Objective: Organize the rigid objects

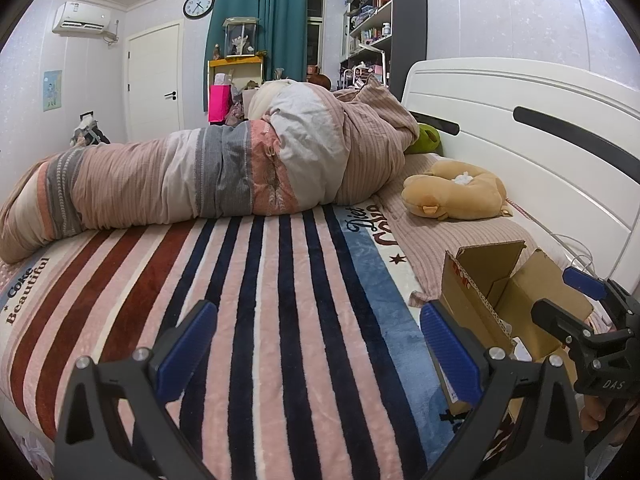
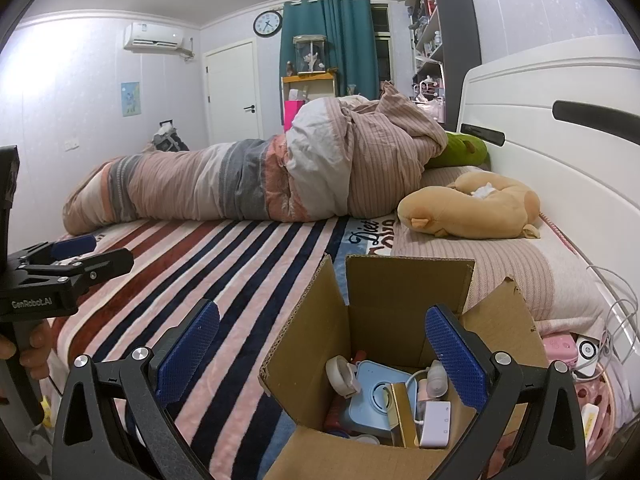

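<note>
Below the right gripper (image 2: pixel 322 354), spread wide and empty, a cardboard box (image 2: pixel 384 308) on the bed (image 2: pixel 224 264) already holds small gadgets; the left gripper (image 1: pixel 316 350), also apart, holds nothing. Sorting seems nearly finished.

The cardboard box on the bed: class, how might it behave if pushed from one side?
The box sits on a soft blanket, so it would probably drag and tilt instead of sliding. Its open flaps look thin and would likely bend. The gadgets inside probably weigh down its base, making tipping less likely.
</note>
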The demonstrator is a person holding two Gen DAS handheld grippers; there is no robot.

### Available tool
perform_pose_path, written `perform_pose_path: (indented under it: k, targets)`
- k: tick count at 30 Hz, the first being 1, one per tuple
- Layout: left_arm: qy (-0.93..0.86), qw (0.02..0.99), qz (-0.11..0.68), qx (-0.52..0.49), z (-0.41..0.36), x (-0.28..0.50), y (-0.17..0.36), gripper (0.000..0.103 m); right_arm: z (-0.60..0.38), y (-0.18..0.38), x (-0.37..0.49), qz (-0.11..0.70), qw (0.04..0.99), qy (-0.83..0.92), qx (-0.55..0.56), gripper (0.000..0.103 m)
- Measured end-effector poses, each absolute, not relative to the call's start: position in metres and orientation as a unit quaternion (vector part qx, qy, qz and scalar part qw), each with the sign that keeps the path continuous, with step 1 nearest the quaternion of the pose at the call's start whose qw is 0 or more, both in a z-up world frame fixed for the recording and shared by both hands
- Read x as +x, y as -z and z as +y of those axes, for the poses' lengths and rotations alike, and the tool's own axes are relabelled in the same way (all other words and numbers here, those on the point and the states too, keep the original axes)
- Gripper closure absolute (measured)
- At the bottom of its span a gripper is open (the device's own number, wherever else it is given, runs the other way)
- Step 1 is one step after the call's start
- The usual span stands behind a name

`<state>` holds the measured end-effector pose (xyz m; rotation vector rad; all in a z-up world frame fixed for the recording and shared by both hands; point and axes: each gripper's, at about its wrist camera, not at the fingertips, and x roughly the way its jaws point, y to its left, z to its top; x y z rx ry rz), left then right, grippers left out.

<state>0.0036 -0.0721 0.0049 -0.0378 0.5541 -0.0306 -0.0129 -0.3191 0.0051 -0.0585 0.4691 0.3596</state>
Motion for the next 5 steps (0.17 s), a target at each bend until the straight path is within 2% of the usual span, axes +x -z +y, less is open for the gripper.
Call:
perform_pose_path:
  k: [5]
  targets:
    - [0.010,0.962,0.273,-0.018,-0.0733,0.0015,-0.0035,0.002,-0.3165,-0.0044,-0.0150,0.234,0.956,-0.174,-0.026,0.000]
